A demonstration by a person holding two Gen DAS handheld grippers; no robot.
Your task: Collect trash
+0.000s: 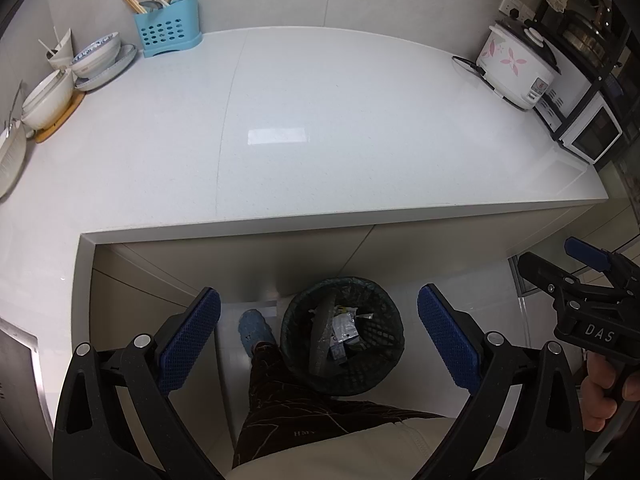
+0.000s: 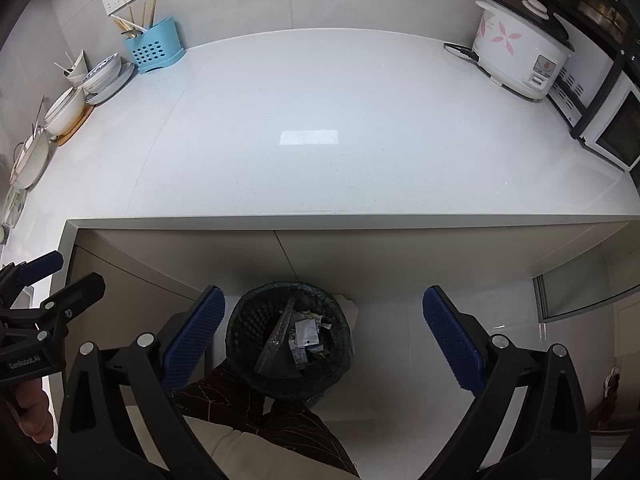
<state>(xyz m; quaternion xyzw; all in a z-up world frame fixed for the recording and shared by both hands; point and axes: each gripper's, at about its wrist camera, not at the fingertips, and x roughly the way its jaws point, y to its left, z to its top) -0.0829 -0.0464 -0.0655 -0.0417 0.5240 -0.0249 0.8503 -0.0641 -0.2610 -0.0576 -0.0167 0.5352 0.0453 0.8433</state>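
Both grippers hang above the bin [image 1: 341,336], jaws spread wide on the left gripper [image 1: 318,342] and on the right gripper [image 2: 323,340], nothing held in either. The trash [image 2: 306,334] sits down inside the bin on the floor, just under the bench [image 1: 320,120] edge: crumpled wrappers and a grey slab leaning across the mouth. The bench top shows no loose litter in either view, so my read is that the collecting is about done, or the next piece lies out of frame. What could go wrong? That slab stands tilted and pokes near the rim; a jaw dipping in carelessly could lever it out or tip the light mesh bin, spilling the lot onto the floor. The person's leg and blue shoe [image 1: 256,330] stand right beside the bin, so a nudge from the foot could shift it too. Round about: a rice cooker [image 1: 518,68] with its cord trailing on the bench at the right, an oven [image 1: 590,132] beside it, a blue cutlery holder [image 1: 168,32] with chopsticks at the back, and bowls [image 1: 96,56] stacked along the left. The bench edge overhangs the bin's far side, so any reach back up must clear it.
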